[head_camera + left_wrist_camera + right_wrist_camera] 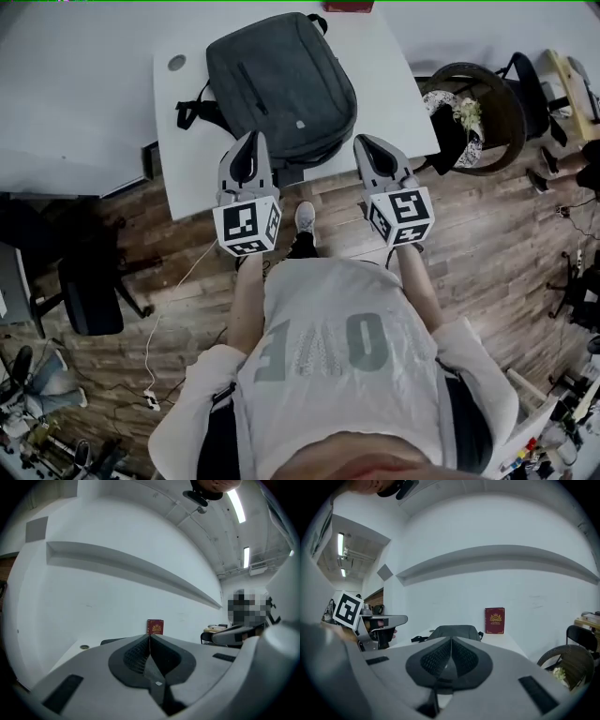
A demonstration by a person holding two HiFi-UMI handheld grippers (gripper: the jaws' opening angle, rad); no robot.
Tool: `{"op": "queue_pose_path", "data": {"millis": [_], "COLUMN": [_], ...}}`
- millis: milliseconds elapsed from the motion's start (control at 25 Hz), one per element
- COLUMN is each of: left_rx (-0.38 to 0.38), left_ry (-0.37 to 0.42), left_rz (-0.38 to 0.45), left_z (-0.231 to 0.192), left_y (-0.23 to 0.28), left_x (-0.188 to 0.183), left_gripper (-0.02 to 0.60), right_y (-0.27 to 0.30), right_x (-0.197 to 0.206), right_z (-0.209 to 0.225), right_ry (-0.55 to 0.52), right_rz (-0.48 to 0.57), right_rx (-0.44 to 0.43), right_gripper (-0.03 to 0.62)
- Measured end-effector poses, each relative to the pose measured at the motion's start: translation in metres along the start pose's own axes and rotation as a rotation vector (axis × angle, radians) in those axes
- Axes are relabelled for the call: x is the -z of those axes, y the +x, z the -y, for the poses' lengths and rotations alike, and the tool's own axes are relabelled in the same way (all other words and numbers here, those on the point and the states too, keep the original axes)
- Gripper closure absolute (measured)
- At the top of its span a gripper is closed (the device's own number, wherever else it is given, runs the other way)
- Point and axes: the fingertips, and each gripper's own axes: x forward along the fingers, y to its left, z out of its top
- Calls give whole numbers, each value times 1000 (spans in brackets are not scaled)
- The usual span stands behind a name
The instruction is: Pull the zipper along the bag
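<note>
A dark grey backpack (pixel 279 86) lies flat on the white table (pixel 192 169), its black straps trailing off its left side. My left gripper (pixel 251 141) hovers shut at the bag's near left edge, holding nothing. Shut and empty too, my right gripper (pixel 366 142) hangs just off the bag's near right corner. In the right gripper view the bag (pixel 454 632) shows low beyond the closed jaws of the gripper (pixel 451 641). The left gripper view shows the closed left gripper (pixel 149 638) and only a dark sliver of the bag (pixel 112 641).
A dark red booklet (pixel 494 620) stands against the wall at the table's far edge. A round cable hole (pixel 176 63) sits in the table's left part. A wicker chair (pixel 478 112) stands right of the table, an office chair (pixel 89 286) left on the wooden floor.
</note>
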Motion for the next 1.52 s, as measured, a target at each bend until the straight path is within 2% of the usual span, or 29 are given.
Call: {"op": "queue_pose_path", "data": {"millis": [200, 480, 800, 1080, 1320, 1520], "left_rx": [37, 54, -41, -79, -74, -57], "left_ry": [-19, -33, -9, 14, 35, 52], "left_rz": [-17, -39, -54, -80, -108, -130], "left_z": [-30, -52, -80, -69, -49, -40], "left_y": [41, 63, 70, 85, 97, 98], "left_x": [7, 16, 18, 24, 28, 31], "left_gripper": [555, 555, 555, 555, 555, 555], "right_y": [50, 91, 127, 144, 142, 143], "right_x": [-11, -16, -26, -15, -7, -5], "right_z": [2, 2, 1, 18, 42, 52], "right_ry": [-6, -15, -31, -30, -97, -80], "right_rz": [-24, -49, -40, -50, -73, -74], "right_rx": [20, 19, -46, -116, -162, -173], "right_gripper": [566, 566, 566, 566, 566, 566]}}
